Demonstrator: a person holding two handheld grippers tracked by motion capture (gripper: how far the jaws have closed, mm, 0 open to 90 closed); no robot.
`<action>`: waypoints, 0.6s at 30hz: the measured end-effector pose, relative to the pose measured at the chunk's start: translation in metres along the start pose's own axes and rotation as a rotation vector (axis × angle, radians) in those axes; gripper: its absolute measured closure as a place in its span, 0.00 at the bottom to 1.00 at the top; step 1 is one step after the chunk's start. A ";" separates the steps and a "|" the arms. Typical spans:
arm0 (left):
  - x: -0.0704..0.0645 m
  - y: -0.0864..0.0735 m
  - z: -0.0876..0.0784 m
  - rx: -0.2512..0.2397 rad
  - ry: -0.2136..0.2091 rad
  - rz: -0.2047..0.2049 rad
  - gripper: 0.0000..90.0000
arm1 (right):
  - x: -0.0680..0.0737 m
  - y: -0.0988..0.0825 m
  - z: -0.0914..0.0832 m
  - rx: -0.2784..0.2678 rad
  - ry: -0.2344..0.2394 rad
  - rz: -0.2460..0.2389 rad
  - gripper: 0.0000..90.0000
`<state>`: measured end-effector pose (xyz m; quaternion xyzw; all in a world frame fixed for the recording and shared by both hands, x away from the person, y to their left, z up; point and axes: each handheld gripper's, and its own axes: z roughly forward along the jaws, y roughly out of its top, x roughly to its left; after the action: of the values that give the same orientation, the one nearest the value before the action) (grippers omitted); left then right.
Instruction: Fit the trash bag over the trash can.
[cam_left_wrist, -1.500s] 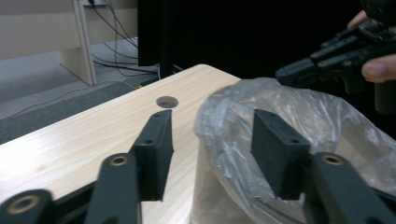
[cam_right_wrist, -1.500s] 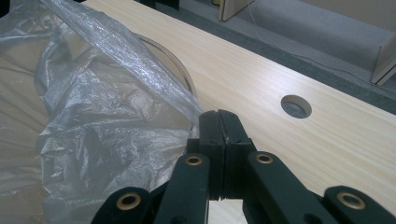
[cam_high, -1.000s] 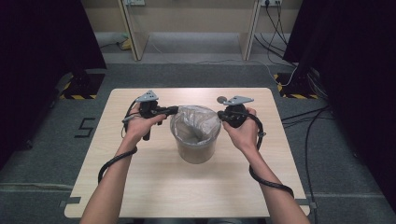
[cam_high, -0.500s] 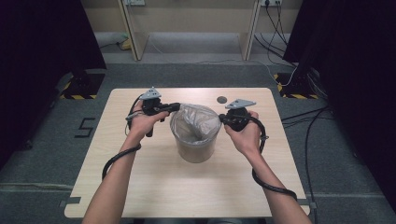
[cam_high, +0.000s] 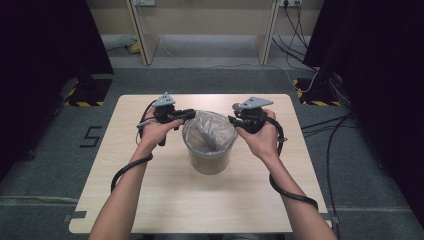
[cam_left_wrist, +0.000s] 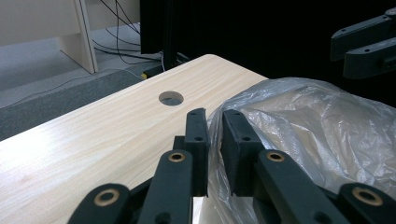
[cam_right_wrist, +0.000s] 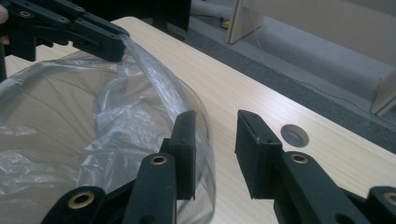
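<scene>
Left claw (cam_left_wrist: 214, 140) just opening, narrow gap, bag liner (cam_high: 210, 131) edge between the jaws. Right claw (cam_right_wrist: 215, 149) parted wider, straddling bin (cam_high: 209, 162) rim on bench (cam_high: 165, 200).

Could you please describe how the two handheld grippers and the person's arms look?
Both the left gripper and the right gripper are black, each topped by a grey three-cornered plate. Their flat black jaws hang on link arms with brass-coloured pivot rings. A black cable trails from each and loops along the forearm. The forearms are bare, with no sleeves in sight.

Both grippers (cam_high: 189, 114) (cam_high: 231, 120) — fingers just parting
</scene>
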<state>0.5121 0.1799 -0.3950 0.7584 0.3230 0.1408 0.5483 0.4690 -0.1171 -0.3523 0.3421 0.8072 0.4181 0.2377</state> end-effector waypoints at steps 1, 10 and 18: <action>0.000 0.000 0.001 0.000 0.002 0.001 0.89 | 0.000 0.001 0.002 0.006 0.008 -0.006 0.75; 0.000 0.002 0.002 0.004 -0.005 0.006 0.89 | 0.002 0.000 0.020 0.038 0.050 -0.046 0.88; -0.006 0.006 -0.003 0.009 -0.062 0.045 0.74 | -0.009 0.002 0.024 0.021 0.009 0.012 0.97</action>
<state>0.5079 0.1774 -0.3874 0.7719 0.2895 0.1281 0.5513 0.4909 -0.1108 -0.3627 0.3476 0.8106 0.4123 0.2281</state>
